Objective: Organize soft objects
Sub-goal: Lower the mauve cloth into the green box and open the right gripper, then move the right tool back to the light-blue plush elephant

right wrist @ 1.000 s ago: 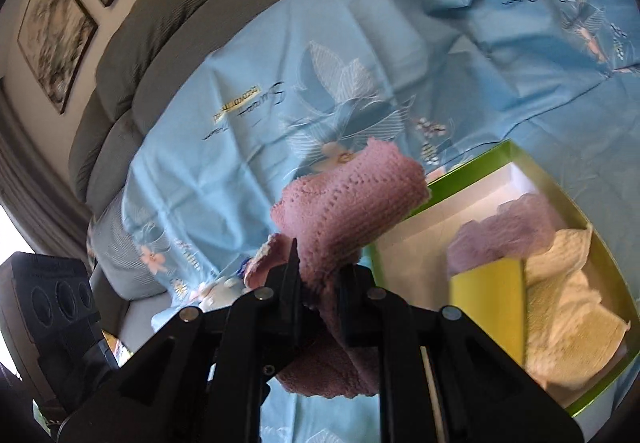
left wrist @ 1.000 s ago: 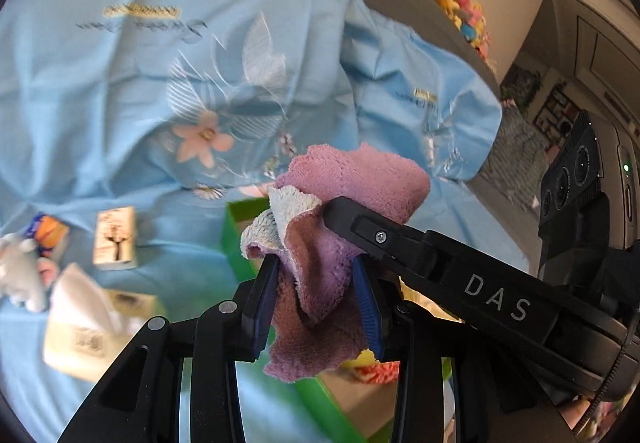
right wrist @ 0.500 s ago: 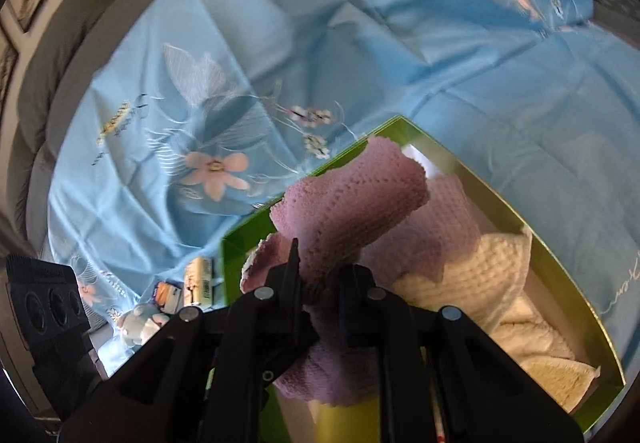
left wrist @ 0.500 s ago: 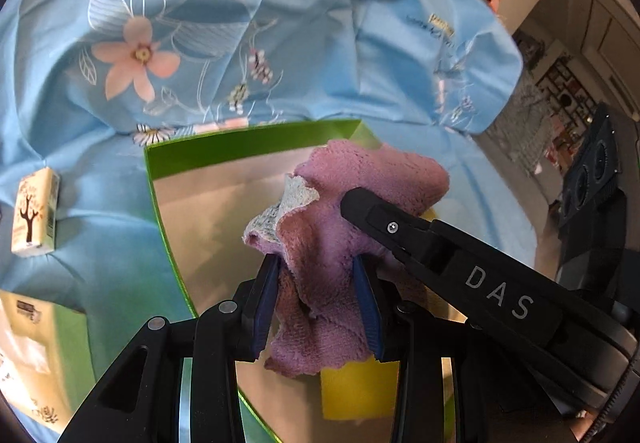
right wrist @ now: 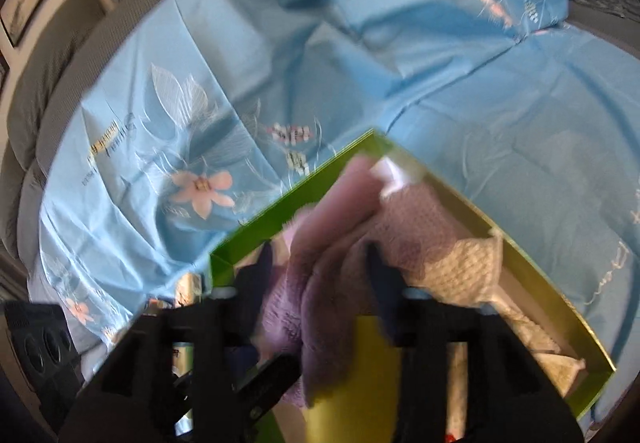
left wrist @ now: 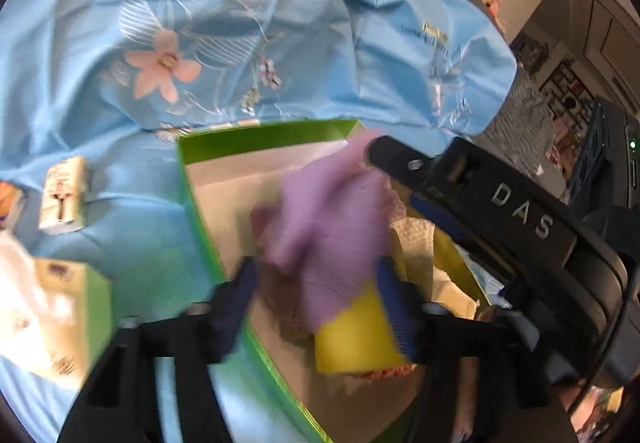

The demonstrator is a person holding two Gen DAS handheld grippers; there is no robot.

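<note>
Crumpled purple towel (left wrist: 324, 239), blurred, loose between the opening jaws of both grippers, just above the green-rimmed box (left wrist: 256, 137) holding a cream waffle cloth (right wrist: 468, 267) to the right.

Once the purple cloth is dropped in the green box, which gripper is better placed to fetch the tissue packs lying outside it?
Left. Its view shows the small tissue pack and larger pack beside the green box. Both grippers' jaws are opening around the purple cloth.
</note>
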